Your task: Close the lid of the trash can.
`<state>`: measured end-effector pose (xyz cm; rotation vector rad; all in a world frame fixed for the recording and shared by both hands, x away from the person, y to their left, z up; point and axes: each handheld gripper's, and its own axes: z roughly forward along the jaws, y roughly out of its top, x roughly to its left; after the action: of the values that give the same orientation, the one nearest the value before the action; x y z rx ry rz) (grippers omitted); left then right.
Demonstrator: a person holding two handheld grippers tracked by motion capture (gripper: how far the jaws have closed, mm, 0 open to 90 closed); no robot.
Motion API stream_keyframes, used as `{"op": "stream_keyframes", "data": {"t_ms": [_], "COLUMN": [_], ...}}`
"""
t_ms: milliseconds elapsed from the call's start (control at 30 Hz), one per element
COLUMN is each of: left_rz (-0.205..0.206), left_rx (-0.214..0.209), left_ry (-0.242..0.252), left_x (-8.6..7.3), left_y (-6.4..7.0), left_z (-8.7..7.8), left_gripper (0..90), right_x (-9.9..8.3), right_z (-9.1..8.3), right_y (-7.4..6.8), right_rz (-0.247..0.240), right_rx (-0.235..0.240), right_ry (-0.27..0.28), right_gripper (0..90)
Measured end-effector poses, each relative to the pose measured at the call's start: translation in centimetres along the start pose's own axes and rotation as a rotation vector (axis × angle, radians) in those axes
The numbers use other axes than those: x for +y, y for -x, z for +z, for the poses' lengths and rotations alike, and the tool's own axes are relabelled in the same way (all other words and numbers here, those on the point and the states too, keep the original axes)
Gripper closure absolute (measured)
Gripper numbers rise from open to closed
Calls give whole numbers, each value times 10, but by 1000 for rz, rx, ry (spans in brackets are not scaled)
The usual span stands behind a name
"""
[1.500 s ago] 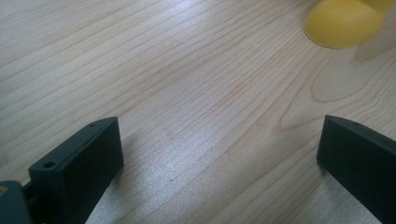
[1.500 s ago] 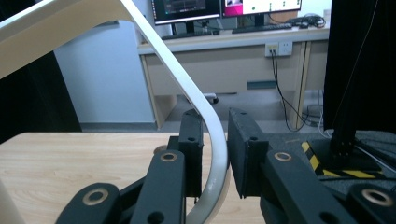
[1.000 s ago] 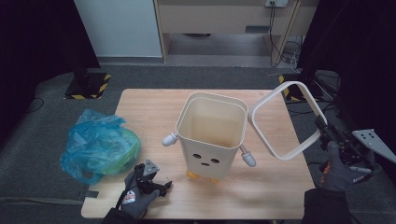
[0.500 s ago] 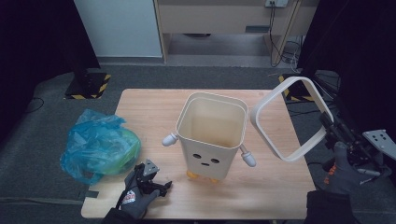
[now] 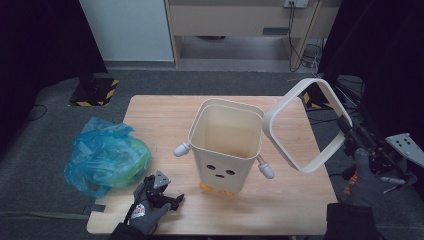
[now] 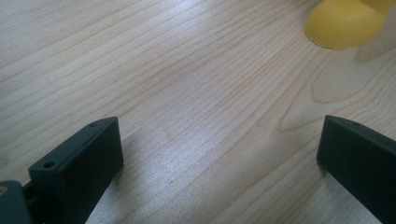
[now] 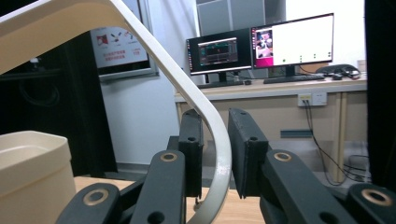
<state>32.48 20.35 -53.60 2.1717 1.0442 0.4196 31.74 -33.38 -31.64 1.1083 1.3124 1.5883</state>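
Note:
A cream bin (image 5: 227,145) with a face, small grey arms and yellow feet stands open-topped in the middle of the wooden table (image 5: 165,115). Its cream ring-shaped rim (image 5: 307,125) is held tilted in the air right of the bin, my right gripper (image 5: 350,132) shut on its right side. In the right gripper view the rim (image 7: 201,107) runs between the two pads, with the bin's wall (image 7: 32,163) at lower left. My left gripper (image 5: 170,197) rests open on the table's front left; between its jaws lies bare wood (image 6: 210,116), and a yellow foot (image 6: 343,23) sits ahead.
A crumpled blue and green plastic bag (image 5: 107,157) lies at the table's left edge. Beyond the table are a white panel (image 5: 127,27) and a wooden desk with cables (image 5: 295,22). Monitors (image 7: 261,44) on a desk stand far off.
My right gripper has raised the rim and moved it right and up, tilting it more upright. The left gripper has stayed put.

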Motion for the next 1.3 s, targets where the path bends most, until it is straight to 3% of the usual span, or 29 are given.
{"op": "stream_keyframes", "data": {"t_ms": [433,1300], "left_rz": [0,1], "left_rx": [0,0], "left_ry": [0,0], "left_x": [0,0], "left_y": [0,0], "left_z": [0,0], "left_gripper": [0,0], "right_x": [12,33], "right_z": [16,48], "right_y": [-11,-40], "right_rz": [35,21], "right_rx": [76,199], "right_ry": [-2,-37], "right_gripper": [766,765]}}
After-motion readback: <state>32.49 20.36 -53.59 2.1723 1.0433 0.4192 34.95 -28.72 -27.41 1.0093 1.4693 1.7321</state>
